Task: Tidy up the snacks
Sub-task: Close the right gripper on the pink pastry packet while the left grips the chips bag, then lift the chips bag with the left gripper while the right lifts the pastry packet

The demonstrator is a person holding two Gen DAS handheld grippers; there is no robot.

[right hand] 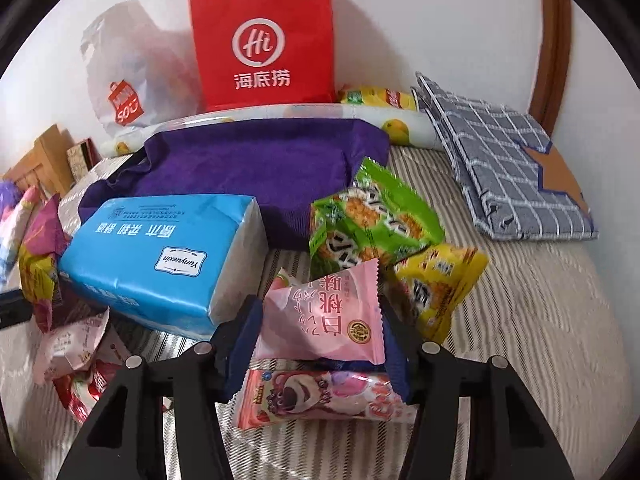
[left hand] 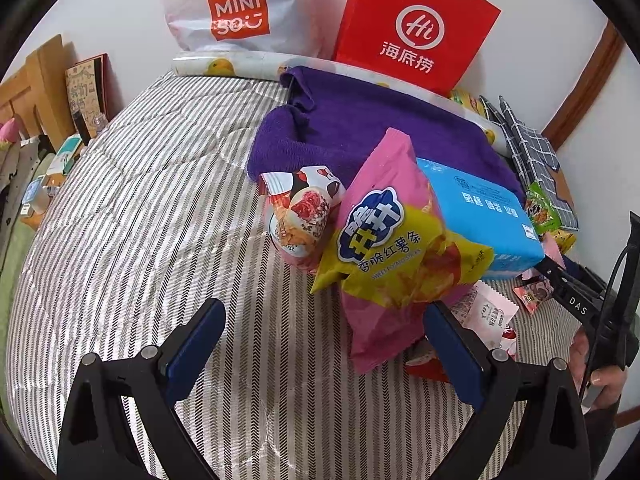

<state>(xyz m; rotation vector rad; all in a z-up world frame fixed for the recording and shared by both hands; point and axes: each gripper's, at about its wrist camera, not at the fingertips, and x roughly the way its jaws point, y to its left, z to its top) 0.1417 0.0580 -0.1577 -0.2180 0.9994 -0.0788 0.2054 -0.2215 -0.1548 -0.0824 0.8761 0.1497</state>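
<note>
Left wrist: left gripper jaws released, empty, above striped bed. Chip bag covers part of tissue pack; right gripper cut off at edge.
Right wrist: right gripper jaws flank pink snack; contact unclear. Bear packet partly hidden beneath. Two cracker packs: green, yellow.

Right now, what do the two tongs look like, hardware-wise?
Both match: black angular frames with triangular cutouts and silver round fasteners, fingers faced with dark blue pads. Left tongs; right tongs. In the left view, the right unit's black body shows white "DAS" lettering and a black cable.
</note>
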